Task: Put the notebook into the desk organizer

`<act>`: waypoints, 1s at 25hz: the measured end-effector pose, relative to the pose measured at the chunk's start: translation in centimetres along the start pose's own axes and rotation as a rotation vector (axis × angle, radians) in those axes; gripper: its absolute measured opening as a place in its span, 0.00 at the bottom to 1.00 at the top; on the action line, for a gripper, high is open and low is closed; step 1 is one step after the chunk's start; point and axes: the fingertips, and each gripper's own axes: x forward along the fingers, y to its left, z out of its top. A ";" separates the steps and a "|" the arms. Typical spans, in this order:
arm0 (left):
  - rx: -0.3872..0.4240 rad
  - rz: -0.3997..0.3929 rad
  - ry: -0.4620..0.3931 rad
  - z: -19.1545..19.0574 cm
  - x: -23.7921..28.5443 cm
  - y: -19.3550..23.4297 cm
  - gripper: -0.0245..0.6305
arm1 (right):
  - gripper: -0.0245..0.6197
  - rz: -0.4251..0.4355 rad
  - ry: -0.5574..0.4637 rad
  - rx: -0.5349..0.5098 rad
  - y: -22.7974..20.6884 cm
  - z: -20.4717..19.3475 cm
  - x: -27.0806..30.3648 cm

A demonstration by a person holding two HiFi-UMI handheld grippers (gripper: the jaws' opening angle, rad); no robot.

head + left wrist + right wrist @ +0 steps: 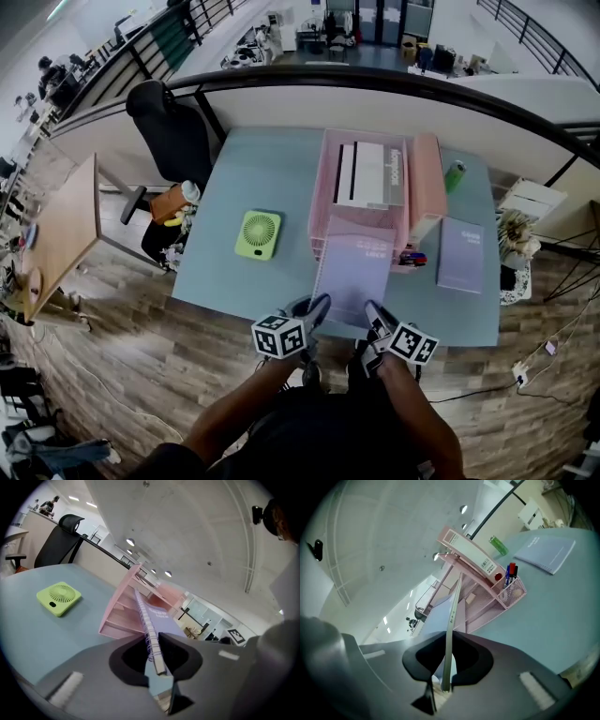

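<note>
I hold a lilac spiral notebook (354, 272) by its near edge with both grippers, over the front of the blue-grey table. My left gripper (322, 302) is shut on the spiral-bound side (151, 632). My right gripper (370, 309) is shut on the plain opposite side (451, 616). The notebook's far edge lies against the front of the pink mesh desk organizer (323, 178). In the left gripper view the organizer (123, 616) rises just beyond the notebook. In the right gripper view the organizer (497, 599) stands behind the page edge. A white binder (370, 174) lies in the organizer's top tray.
A green square fan (258, 234) lies left of the organizer. A second lilac notebook (460, 255) lies to the right, with pens (412, 258) in the organizer's side cup and a green bottle (454, 175) behind. A black office chair (173, 131) stands at the table's far left corner.
</note>
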 end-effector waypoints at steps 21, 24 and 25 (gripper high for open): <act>0.068 0.044 0.013 -6.1 -6.3 -1.9 0.22 | 0.09 -0.133 -0.045 -0.124 0.4 -7.0 -5.3; 0.062 0.053 0.013 -6.8 -6.8 -1.7 0.21 | 0.09 -0.139 -0.044 -0.125 0.5 -7.6 -5.6; 0.059 0.055 0.014 -7.0 -6.9 -1.7 0.21 | 0.09 -0.140 -0.041 -0.125 0.5 -7.9 -5.7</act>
